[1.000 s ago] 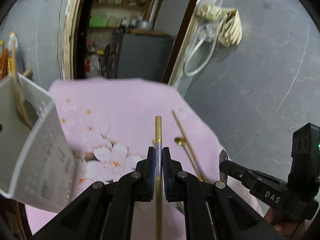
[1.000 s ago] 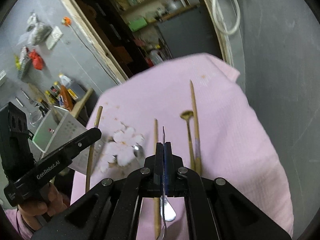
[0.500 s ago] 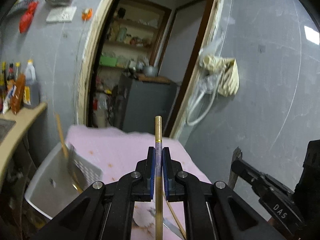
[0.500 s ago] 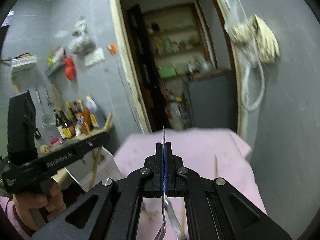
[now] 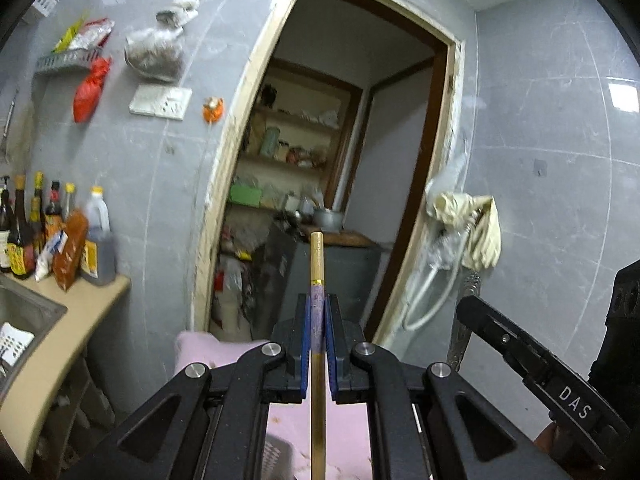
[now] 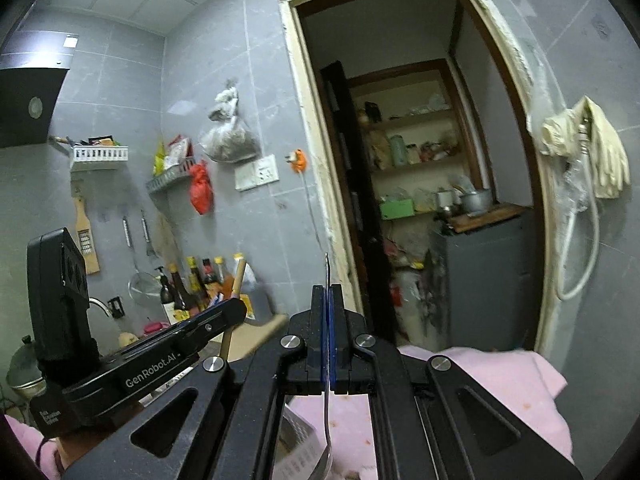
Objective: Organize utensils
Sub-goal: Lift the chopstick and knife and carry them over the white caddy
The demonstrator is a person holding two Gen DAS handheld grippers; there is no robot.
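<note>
My left gripper [image 5: 318,320] is shut on a golden chopstick [image 5: 317,256] with a purple band, which points straight ahead at a doorway. My right gripper [image 6: 328,320] is shut on a thin metal spoon [image 6: 327,272]; its handle tip sticks forward and its bowl hangs below the jaws. Both grippers are raised side by side, pointing about level. The right gripper [image 5: 466,304] shows at the right of the left wrist view, and the left gripper [image 6: 236,312] with its chopstick [image 6: 240,276] at the left of the right wrist view. The pink cloth [image 6: 500,376] lies below.
A white perforated basket [image 6: 298,440] peeks out under the fingers. At the left are a counter with sauce bottles [image 5: 60,236] and a steel sink [image 5: 28,312]. Ahead is a doorway to a shelved pantry [image 5: 304,184]. Gloves [image 5: 476,224] hang on the grey tiled wall.
Both grippers have risen and tilted up from looking down at the cloth to about level, each still gripping its utensil. The loose chopsticks and spoon on the cloth have dropped out of view.
</note>
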